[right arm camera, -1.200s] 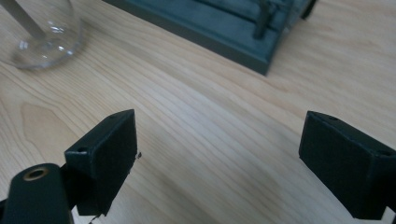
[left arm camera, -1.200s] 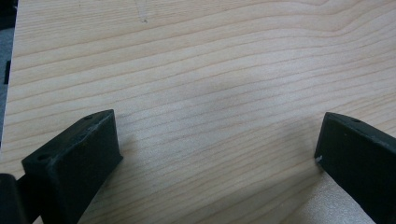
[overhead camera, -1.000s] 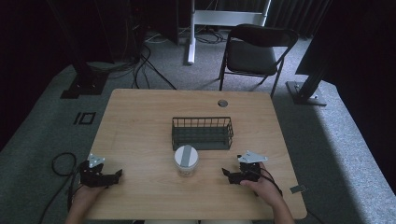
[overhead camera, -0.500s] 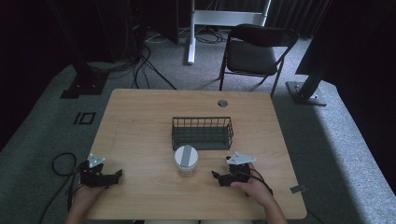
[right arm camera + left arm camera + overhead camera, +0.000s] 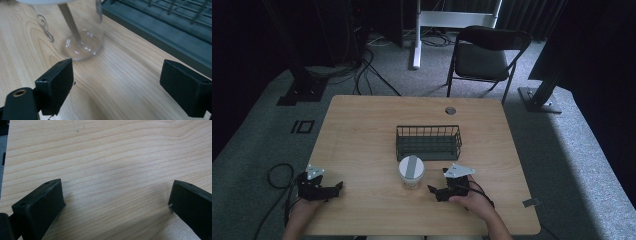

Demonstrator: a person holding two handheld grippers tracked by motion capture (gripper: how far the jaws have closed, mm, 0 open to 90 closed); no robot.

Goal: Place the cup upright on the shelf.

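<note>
My right gripper (image 5: 438, 192) is wide open near the clear jar (image 5: 411, 171). My left gripper (image 5: 334, 188) is open too, over bare table (image 5: 362, 130).

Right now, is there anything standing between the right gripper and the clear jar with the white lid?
Nothing visible does. The right gripper has its jaws open and points at the jar, with bare table between them. The wire basket stands behind the jar, off that path.
</note>
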